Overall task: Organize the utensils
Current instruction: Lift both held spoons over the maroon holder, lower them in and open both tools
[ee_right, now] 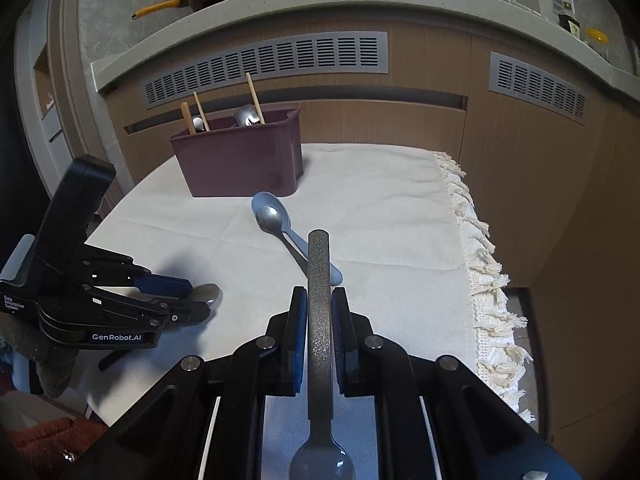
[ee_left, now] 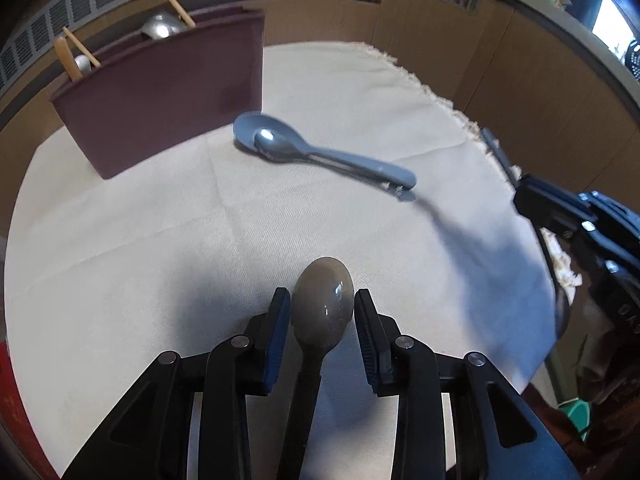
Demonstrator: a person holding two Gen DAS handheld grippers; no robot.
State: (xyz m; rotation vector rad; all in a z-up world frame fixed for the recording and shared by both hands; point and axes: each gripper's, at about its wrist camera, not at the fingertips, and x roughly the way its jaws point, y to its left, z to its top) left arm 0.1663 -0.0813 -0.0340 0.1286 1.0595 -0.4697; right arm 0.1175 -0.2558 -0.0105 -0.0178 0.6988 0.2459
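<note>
Fingers, left: left gripper (ee_left: 322, 300) spread either side of the brown spoon (ee_left: 322, 300); pads close to its bowl, not clearly pressing, handle running back under the jaws.
Brown spoon: flat on the cloth (ee_left: 160, 240) at the near left.
Holder (ee_right: 240, 160): maroon, upright at the far left of the cloth, already carrying chopsticks (ee_right: 254, 96) and metal spoons.
Centre: blue spoon (ee_right: 288, 236) with a small metal spoon (ee_right: 272, 218) lying in it, just in front of the holder.
Fingers, right: right gripper (ee_right: 319, 304) pinching the grey handle (ee_right: 319, 300) of a utensil, bowl end toward the camera, handle aimed at the holder.
Step, judged: both hands collecting spoons for the holder.
Doing it well: left should close lower on the neck, not the rounded bowl, which could slip; right should carry over the centre pair and enter a free compartment.
</note>
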